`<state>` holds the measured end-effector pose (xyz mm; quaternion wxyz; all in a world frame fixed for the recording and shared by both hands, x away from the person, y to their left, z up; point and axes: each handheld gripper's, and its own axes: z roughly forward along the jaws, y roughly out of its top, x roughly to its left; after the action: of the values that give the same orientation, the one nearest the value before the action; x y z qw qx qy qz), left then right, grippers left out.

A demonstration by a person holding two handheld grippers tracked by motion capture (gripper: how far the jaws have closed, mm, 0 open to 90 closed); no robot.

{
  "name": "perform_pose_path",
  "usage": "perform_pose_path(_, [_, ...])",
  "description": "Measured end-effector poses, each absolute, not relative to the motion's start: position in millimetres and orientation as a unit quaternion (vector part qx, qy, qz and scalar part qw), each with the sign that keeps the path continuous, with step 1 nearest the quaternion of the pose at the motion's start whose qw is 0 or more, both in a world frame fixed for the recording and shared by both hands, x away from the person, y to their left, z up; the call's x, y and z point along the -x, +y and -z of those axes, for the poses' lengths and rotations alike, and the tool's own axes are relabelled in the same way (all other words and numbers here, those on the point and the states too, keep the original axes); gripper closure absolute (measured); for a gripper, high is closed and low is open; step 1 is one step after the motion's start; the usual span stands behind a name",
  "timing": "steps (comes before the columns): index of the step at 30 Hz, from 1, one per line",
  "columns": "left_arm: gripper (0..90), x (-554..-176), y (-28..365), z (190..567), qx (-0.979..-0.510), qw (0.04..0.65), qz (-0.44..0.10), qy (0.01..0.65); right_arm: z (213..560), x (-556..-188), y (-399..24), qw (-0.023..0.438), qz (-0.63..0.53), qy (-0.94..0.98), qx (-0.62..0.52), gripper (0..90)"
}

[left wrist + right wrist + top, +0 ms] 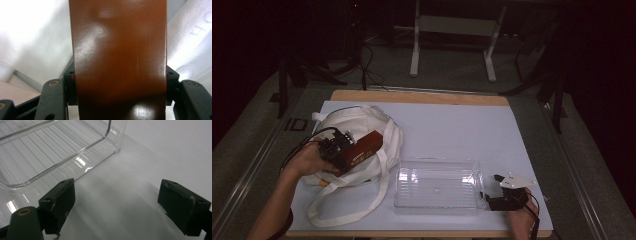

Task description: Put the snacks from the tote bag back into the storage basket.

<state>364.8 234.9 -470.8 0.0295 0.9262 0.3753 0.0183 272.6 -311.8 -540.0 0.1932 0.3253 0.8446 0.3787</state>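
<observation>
Now my left claw point(364, 148) grips the brown box point(120, 57) over the white bag point(357, 122) at the table's point(452, 120) left; my right claw point(120, 205) rests open beside the clear tray point(437, 187).

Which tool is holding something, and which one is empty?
The left tool grips the brown box over the white bag. The right tool is open, empty.

Between the left gripper's jaws, the brown box point(120, 60) runs off the top and bottom edges of the left gripper view, its ends unseen. It hides most of the white bag point(32, 37) beyond the jaws. Left of the right gripper's jaws, the clear tray point(50, 150) is cut off.
</observation>
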Motion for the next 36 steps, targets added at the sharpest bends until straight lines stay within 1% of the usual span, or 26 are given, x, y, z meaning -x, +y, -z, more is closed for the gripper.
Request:
perform_pose_path(5, [42.1,-365.5,234.2,470.4,-0.933,0.024,-0.036,0.356,540.1,-272.7,-311.7,0.193,-0.378,0.845,-0.325,14.4])
perform_pose_path(6, [42.4,-365.5,234.8,471.7,-0.937,0.016,-0.054,0.344,540.1,-272.7,-311.7,0.193,-0.378,0.845,-0.325,14.4])
perform_pose_path(7, [42.5,-365.5,234.8,471.7,-0.937,0.016,-0.054,0.344,540.1,-272.7,-311.7,0.193,-0.378,0.845,-0.325,14.4])
perform_pose_path(13, [43.4,-361.6,240.1,473.6,-0.947,0.028,-0.092,0.308,540.1,-272.6,-311.6,0.193,-0.378,0.845,-0.325,14.4])
perform_pose_path(16, [43.8,-359.5,240.5,473.5,-0.95,0.02,-0.105,0.295,540.2,-272.7,-311.5,0.193,-0.378,0.845,-0.324,14.4])
perform_pose_path(20, [43.5,-360.1,240.6,473.5,-0.95,0.014,-0.092,0.298,540.2,-272.7,-311.4,0.193,-0.377,0.846,-0.324,14.4])
perform_pose_path(21, [43.3,-362.1,241.3,475.7,-0.95,0.011,-0.075,0.304,540.3,-272.8,-311.3,0.193,-0.377,0.846,-0.323,14.4])
perform_pose_path(23, [42.7,-364.9,241.5,477.7,-0.949,0.005,-0.063,0.309,540.3,-272.8,-311.3,0.193,-0.377,0.846,-0.323,14.4])
perform_pose_path(28, [41.3,-369.6,244.7,480.9,-0.947,0.01,-0.047,0.318,540.2,-272.9,-311.5,0.193,-0.377,0.846,-0.323,14.4])
perform_pose_path(32, [39.2,-370.2,245.3,483.7,-0.946,0.01,-0.045,0.321,540.3,-272.8,-311.4,0.193,-0.378,0.846,-0.323,14.4])
perform_pose_path(36, [38.9,-370.5,244.3,484.4,-0.947,0.004,-0.044,0.319,540.3,-272.8,-311.3,0.193,-0.377,0.846,-0.323,14.4])
